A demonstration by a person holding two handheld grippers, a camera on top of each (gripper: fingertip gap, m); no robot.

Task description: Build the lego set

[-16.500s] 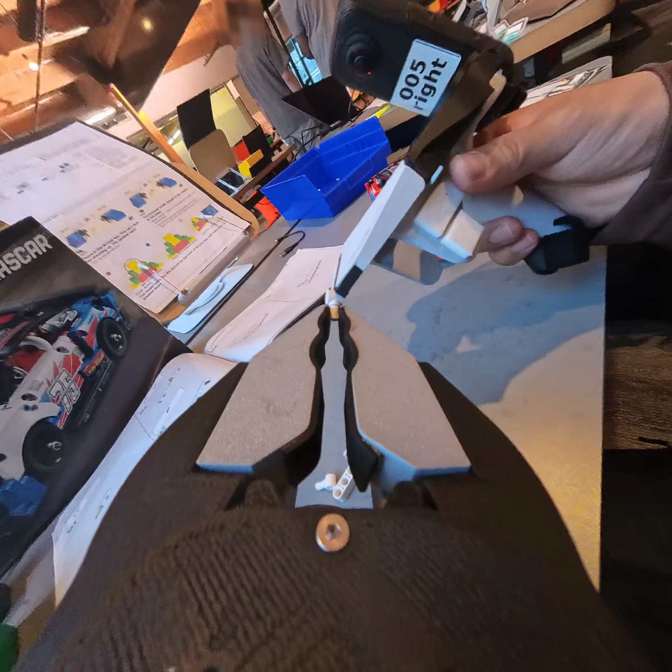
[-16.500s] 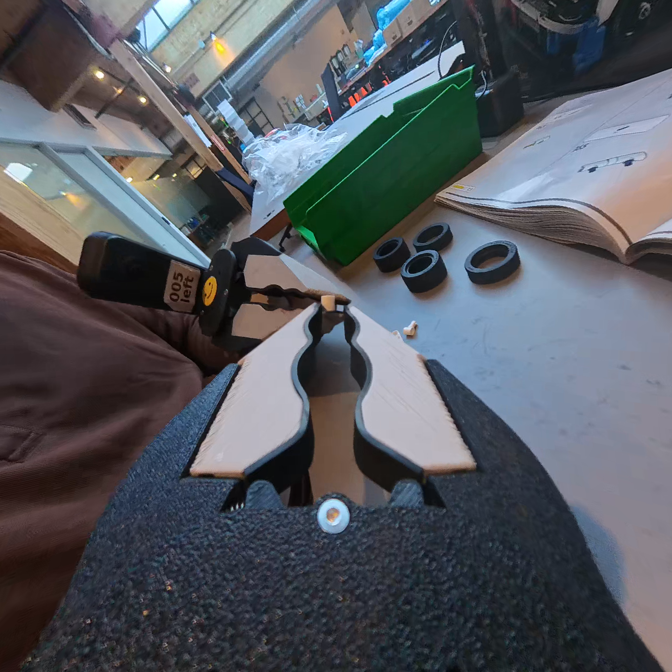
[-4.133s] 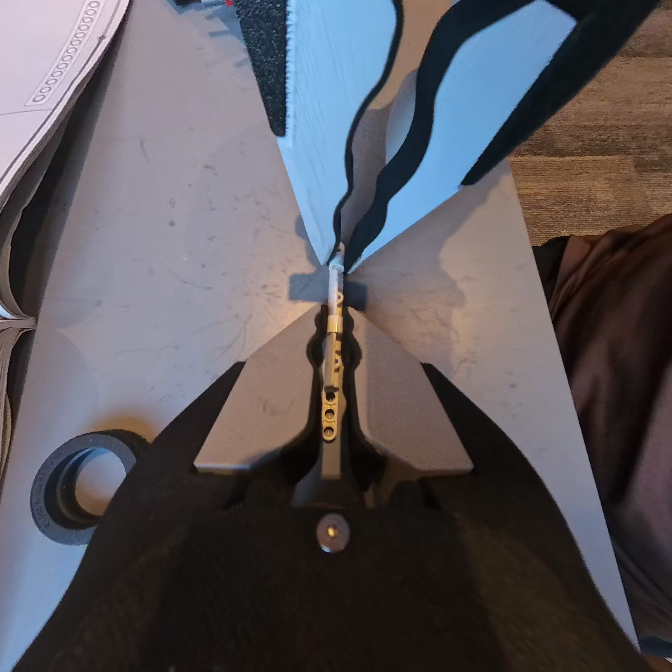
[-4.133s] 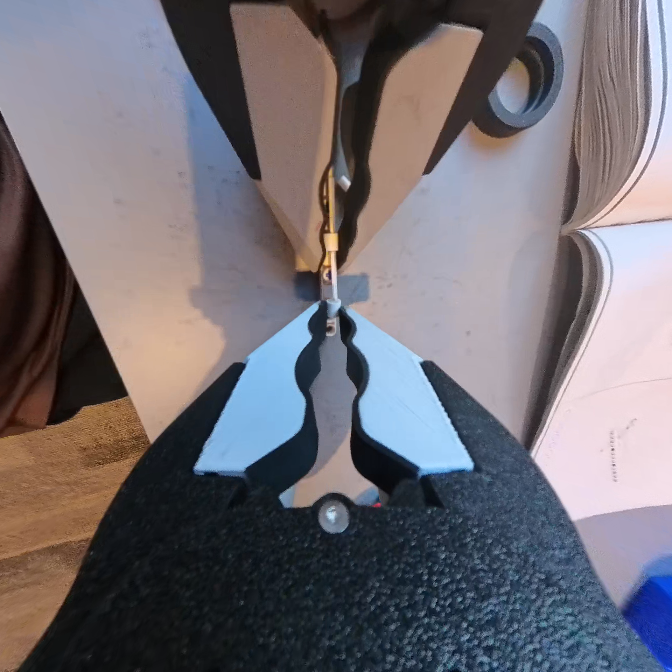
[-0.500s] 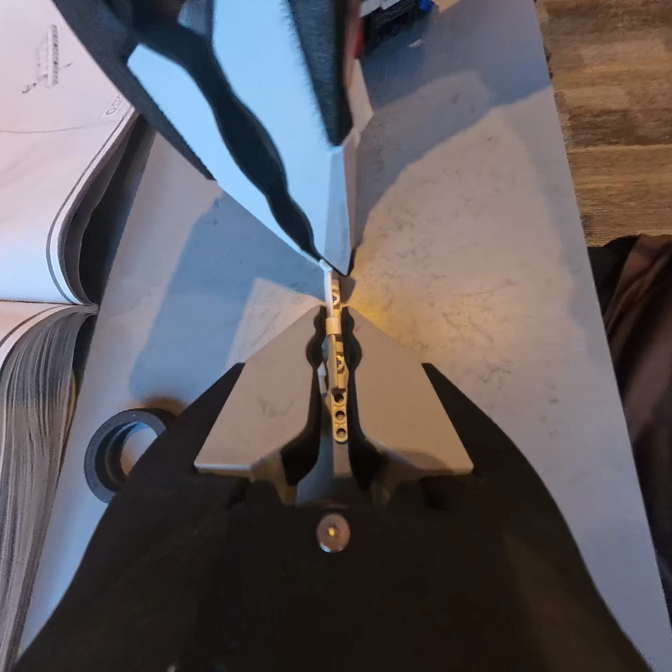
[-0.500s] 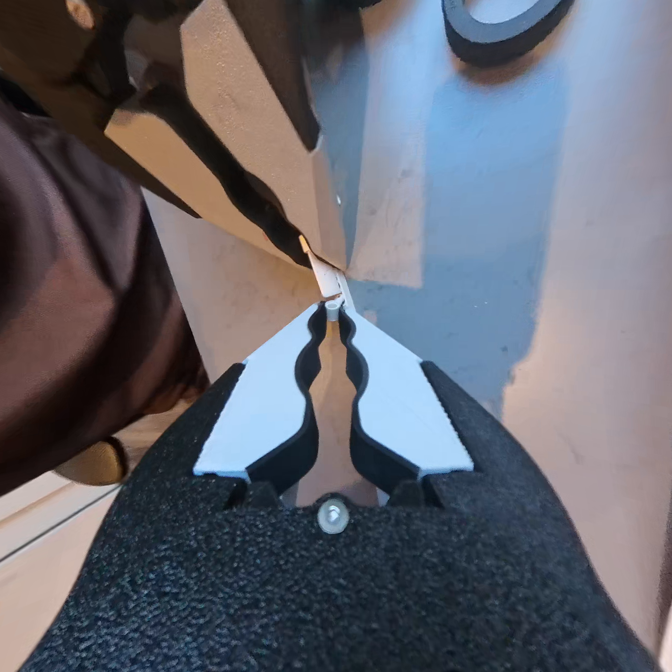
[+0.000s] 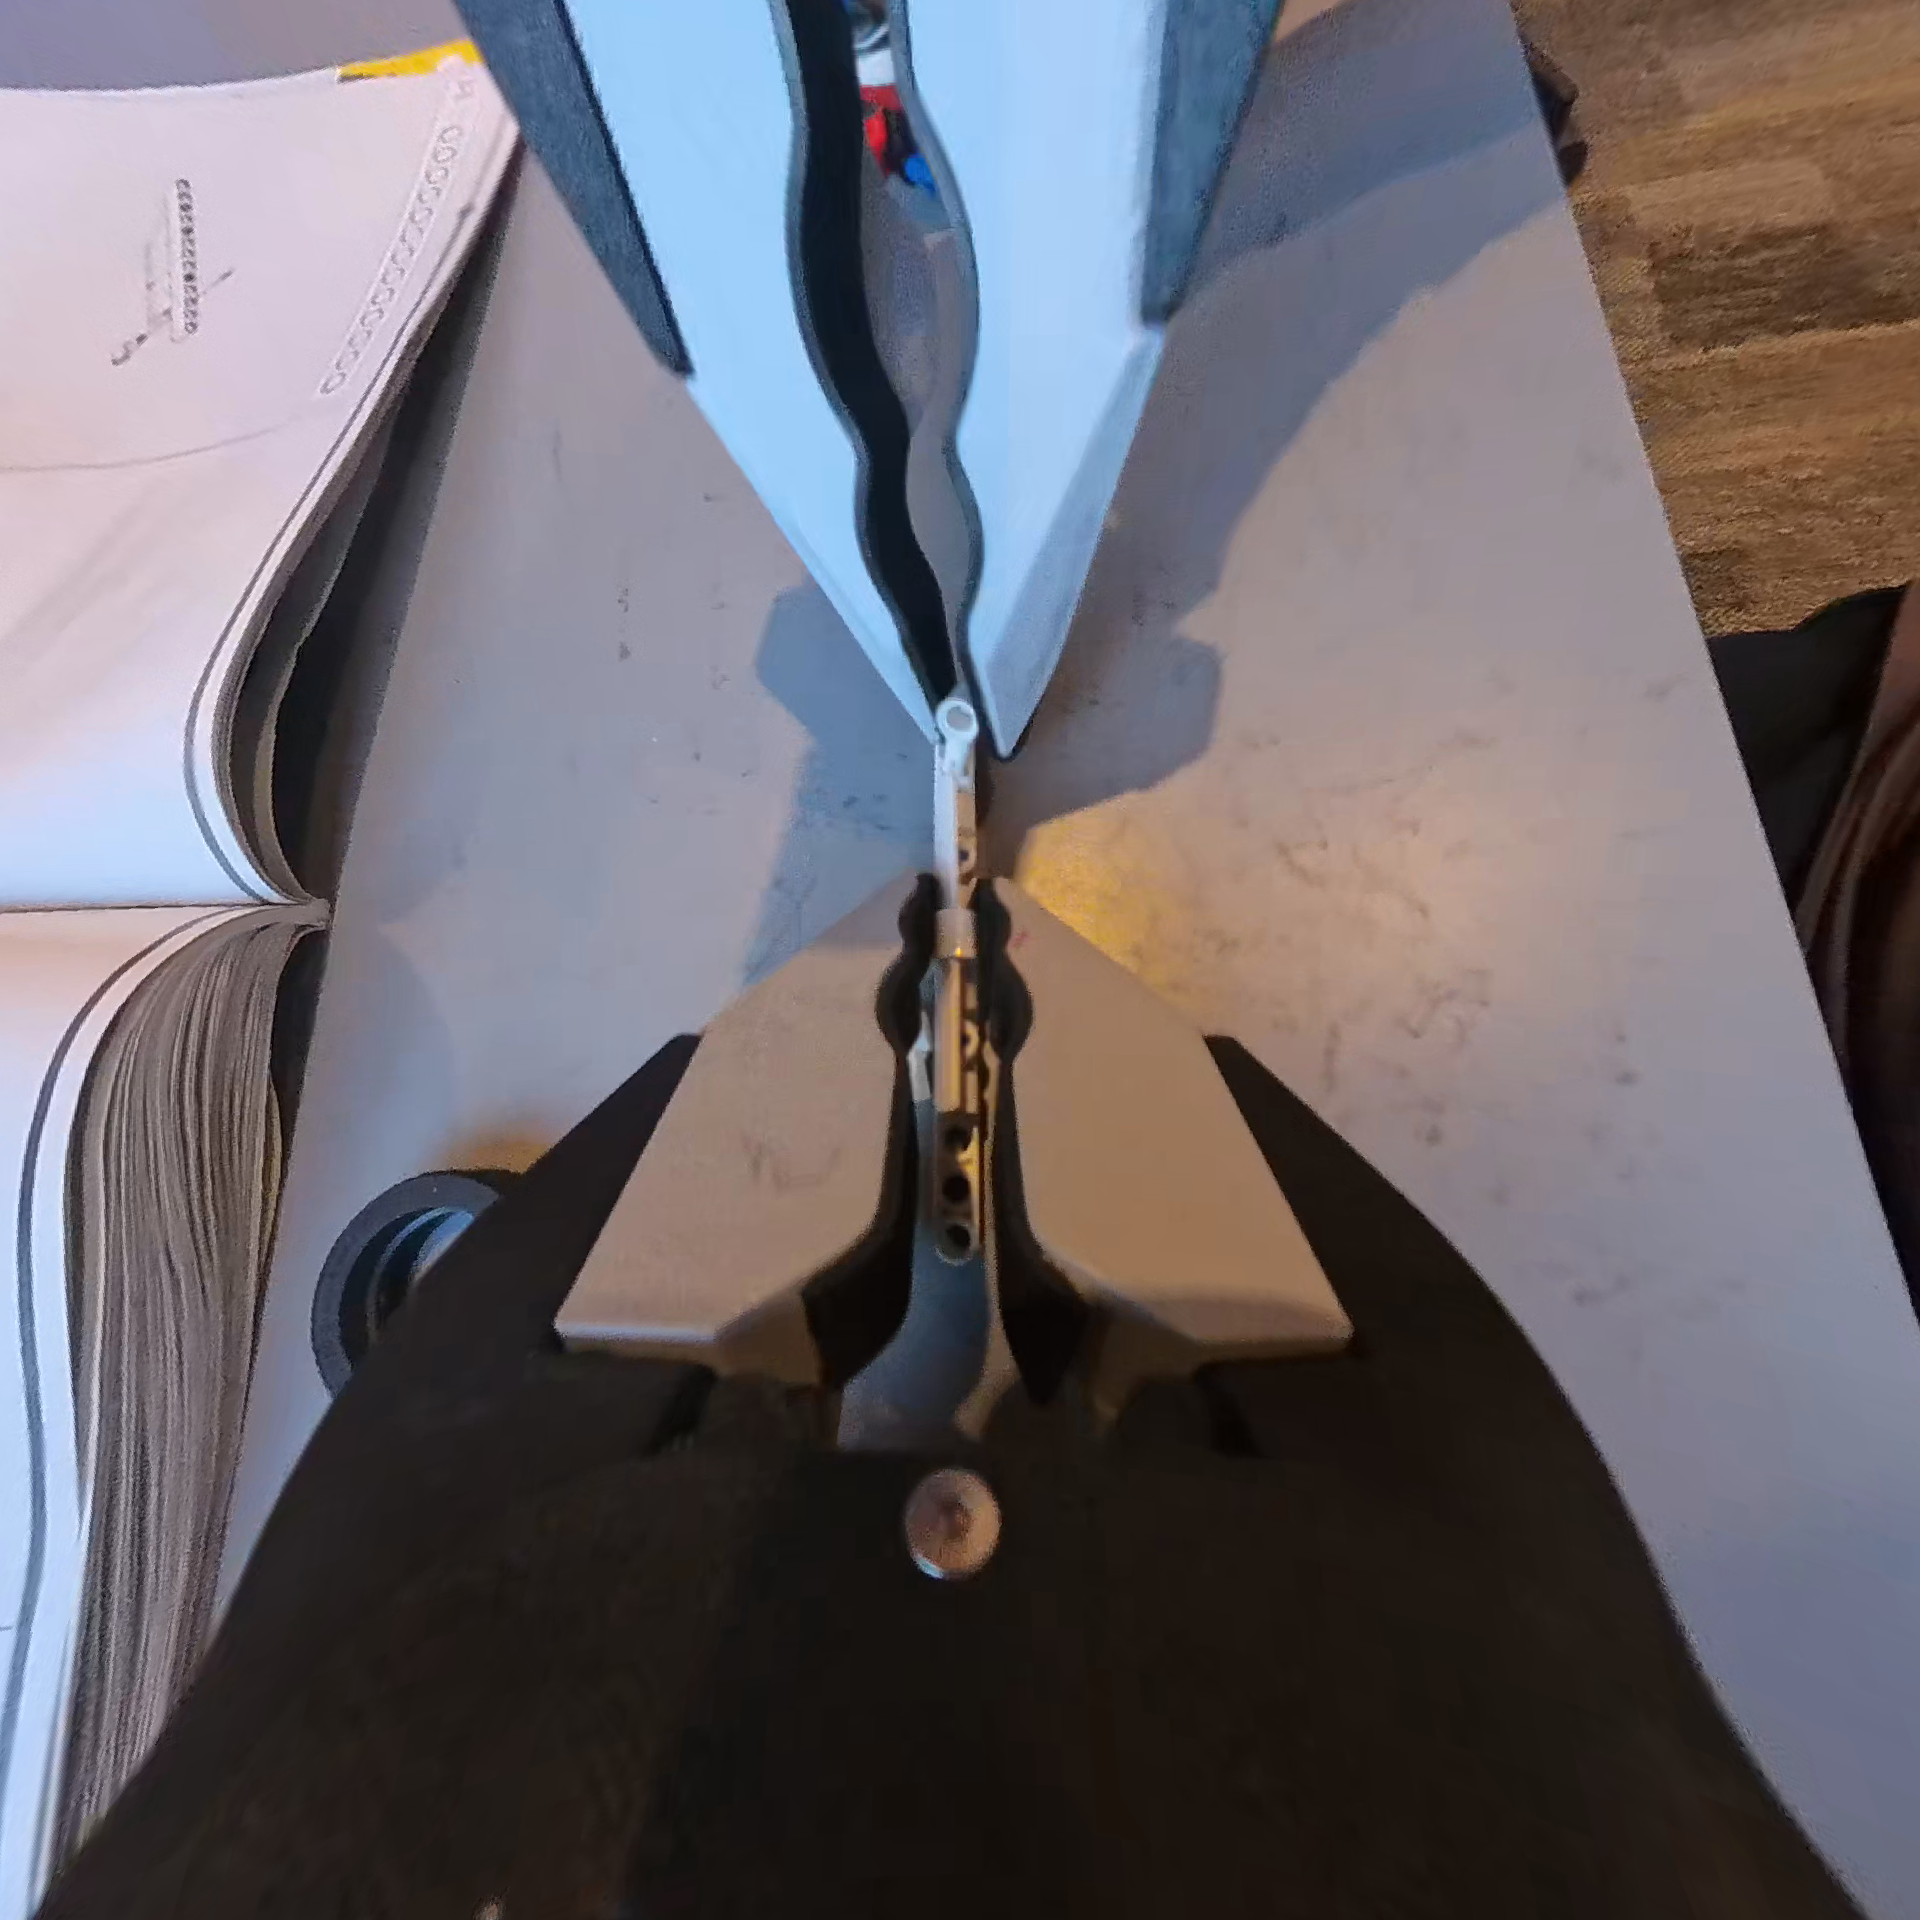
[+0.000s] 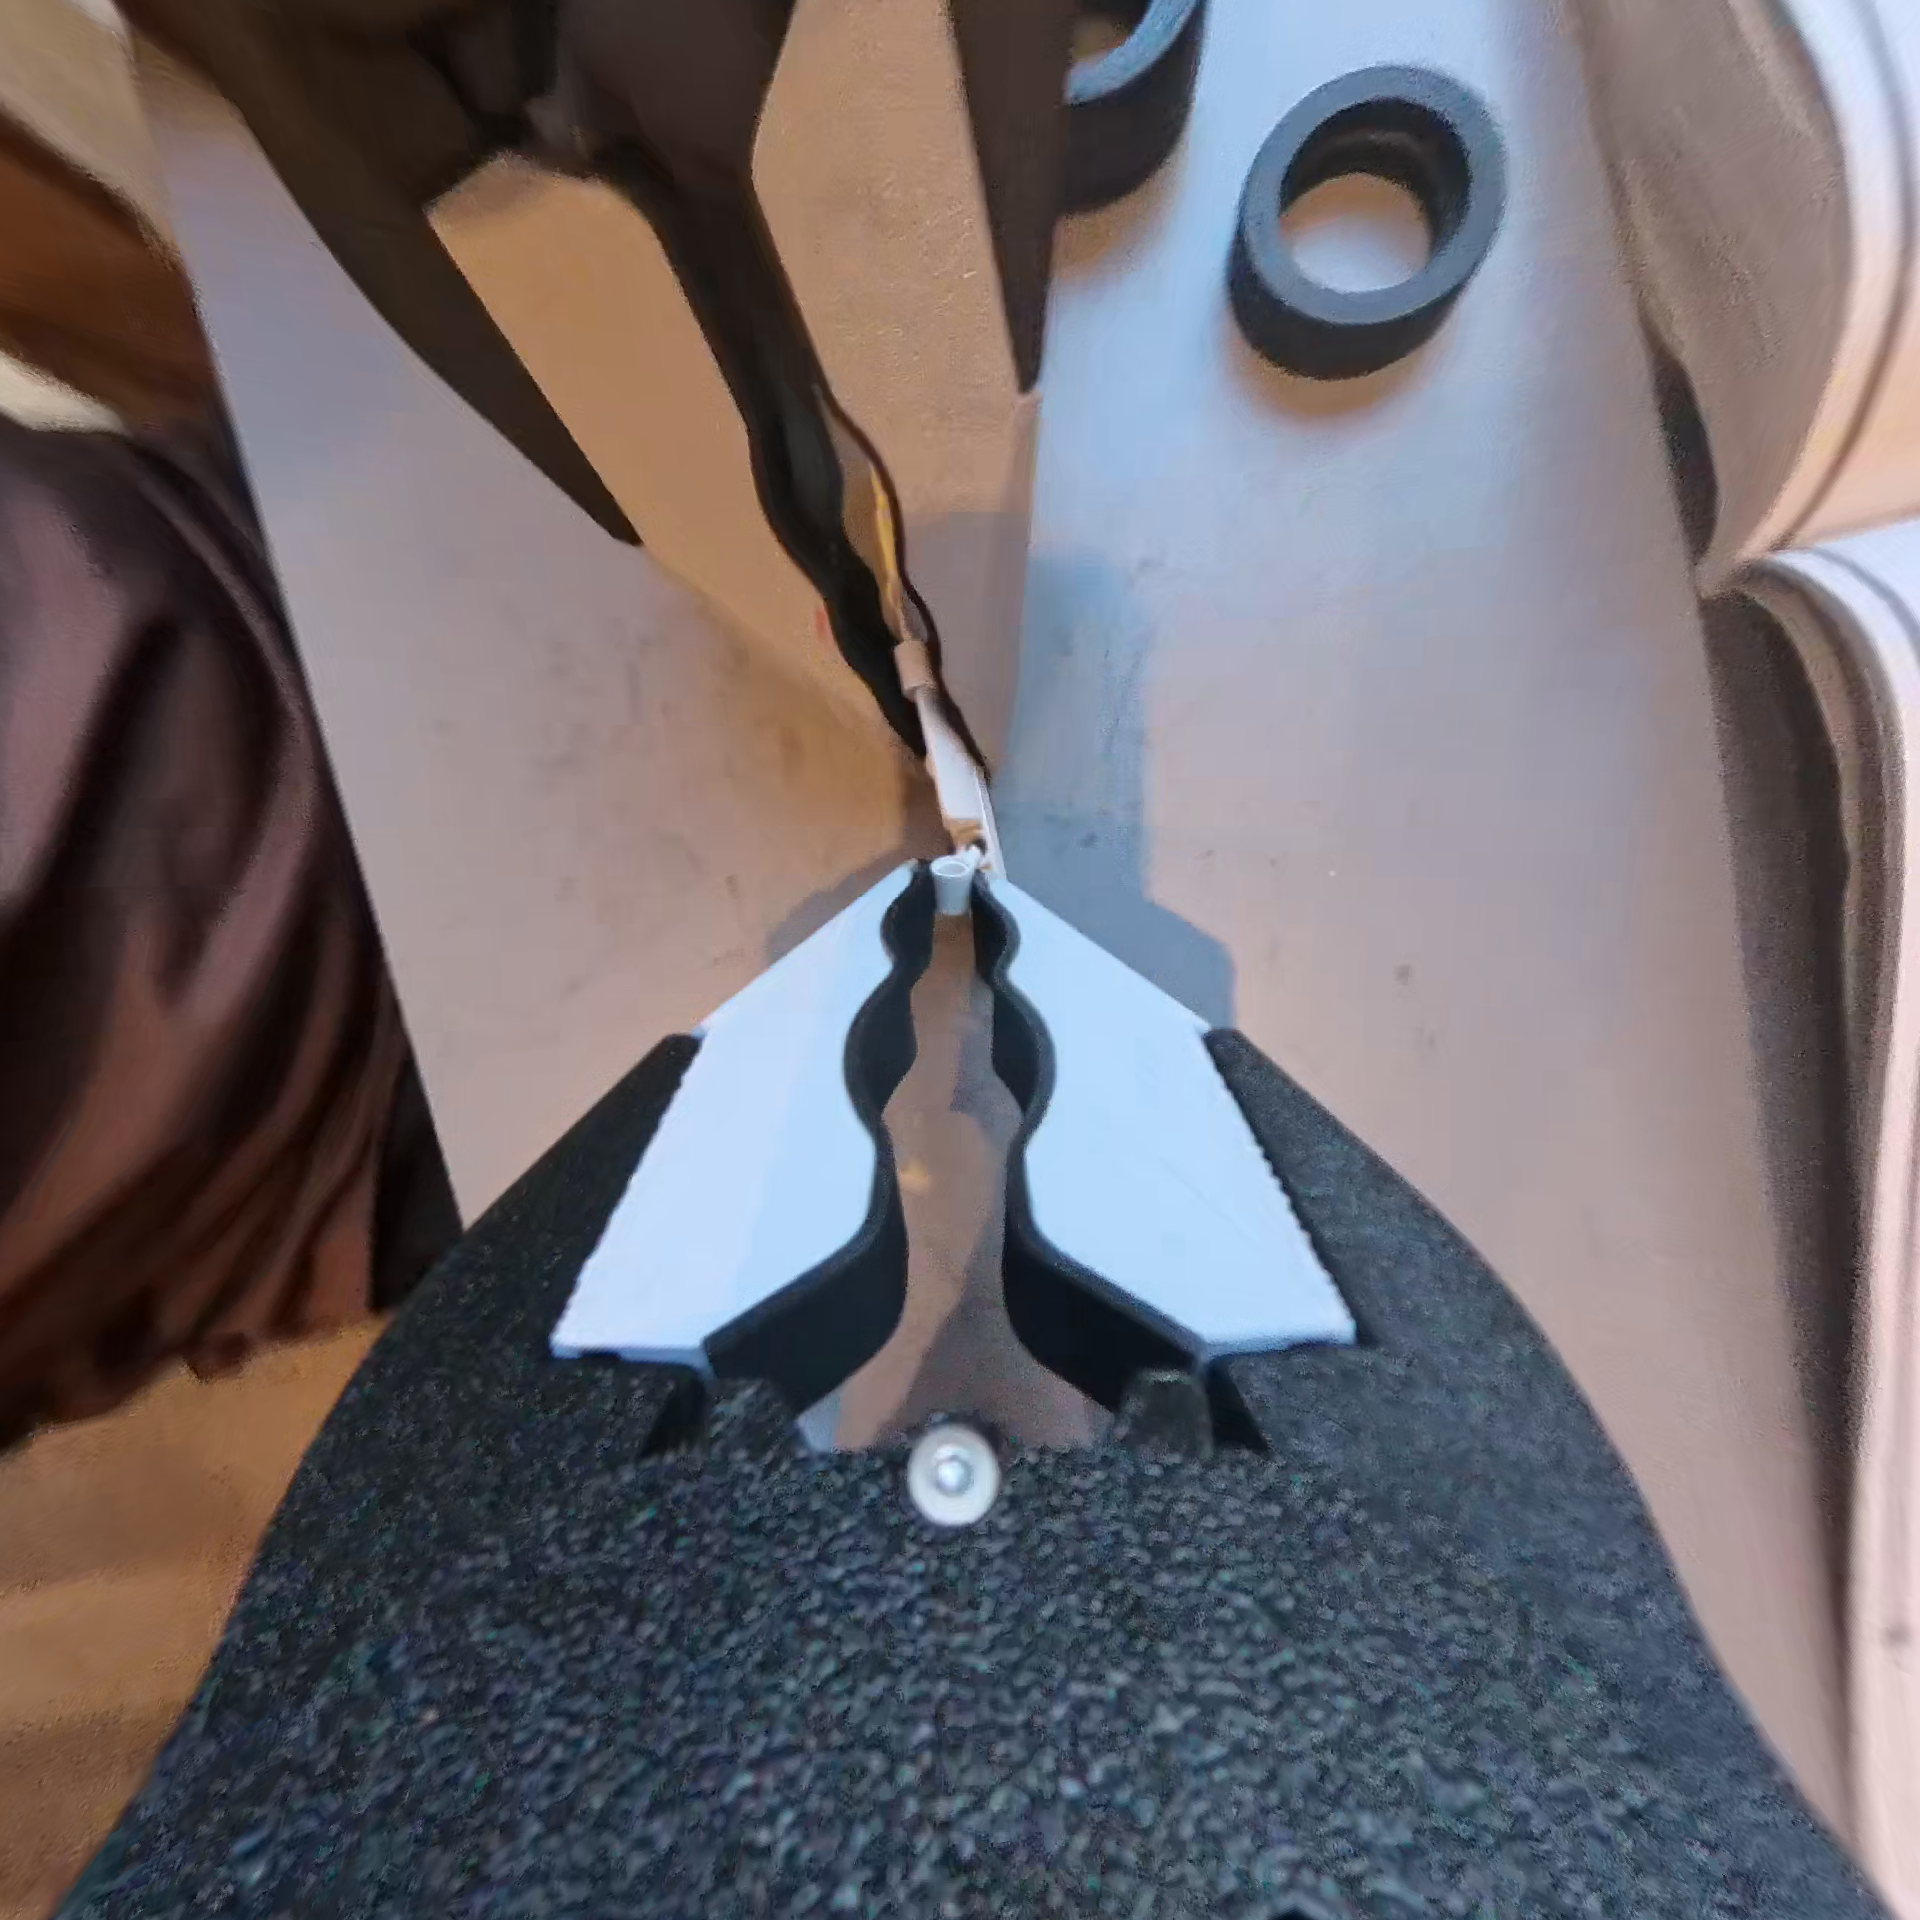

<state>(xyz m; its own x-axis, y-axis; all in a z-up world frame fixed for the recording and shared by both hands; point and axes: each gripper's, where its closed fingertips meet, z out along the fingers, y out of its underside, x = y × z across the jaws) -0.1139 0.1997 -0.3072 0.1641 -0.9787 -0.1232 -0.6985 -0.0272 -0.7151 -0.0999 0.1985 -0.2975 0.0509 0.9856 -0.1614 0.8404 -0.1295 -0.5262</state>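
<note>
Since half a second ago the right gripper (image 7: 971, 727) has swung from an angled approach to face the left gripper (image 7: 956, 904) almost head-on, and the open instruction booklet (image 7: 156, 520) has slid further into the left wrist view. The left gripper is clamped along a grey perforated lego beam (image 7: 958, 1101) that runs lengthwise between its fingers, with a tan bush (image 7: 956, 930) at the tips and a thin white lego piece (image 7: 951, 821) projecting forward. The right gripper is pinched on the small grey end (image 8: 951, 888) of that white piece, so both claws hold one assembly above the table (image 7: 1403, 831).

A black rubber tyre (image 8: 1366, 223) lies flat on the table beyond the grippers; a second tyre (image 8: 1132, 94) is cut off by the frame and half covered by the left gripper. In the left wrist view one tyre (image 7: 384, 1288) is mostly hidden behind the gripper body. A brown sleeve (image 8: 156, 883) fills the left edge, blurred.

The table is grey and scuffed, with brown carpet (image 7: 1766, 312) past its edge
</note>
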